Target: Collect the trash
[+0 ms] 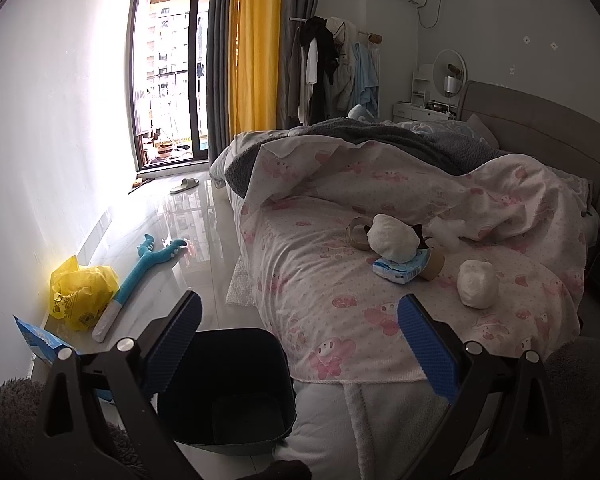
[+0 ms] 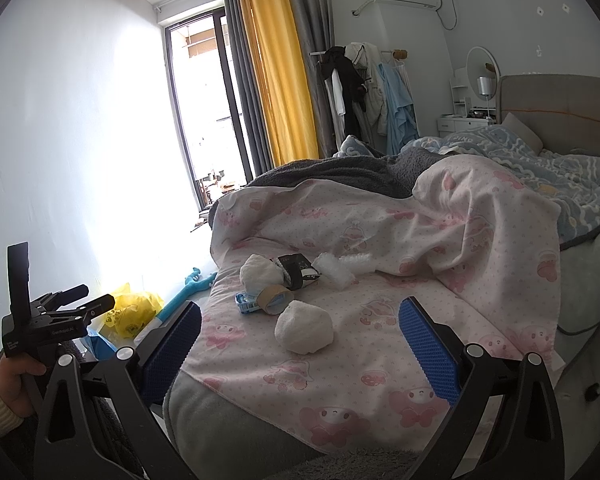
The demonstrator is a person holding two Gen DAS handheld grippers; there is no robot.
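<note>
Both claws, left claw point(image 1: 300, 322) and right claw point(image 2: 300, 326), gape apart, empty. Crumpled white paper wad point(image 2: 303, 331) lies on the bed point(image 2: 340, 400) at twelve o'clock; black trash bin point(image 1: 228, 392) stands on the floor below.

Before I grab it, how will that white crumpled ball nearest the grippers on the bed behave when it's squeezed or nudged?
The white crumpled ball looks like wadded paper or tissue, so it is probably very light and will squash between the pads rather than resist. Its rounded shape suggests it may roll if nudged, though the soft pink sheet should slow it. It seems unlikely to be fragile or slippery.
</note>
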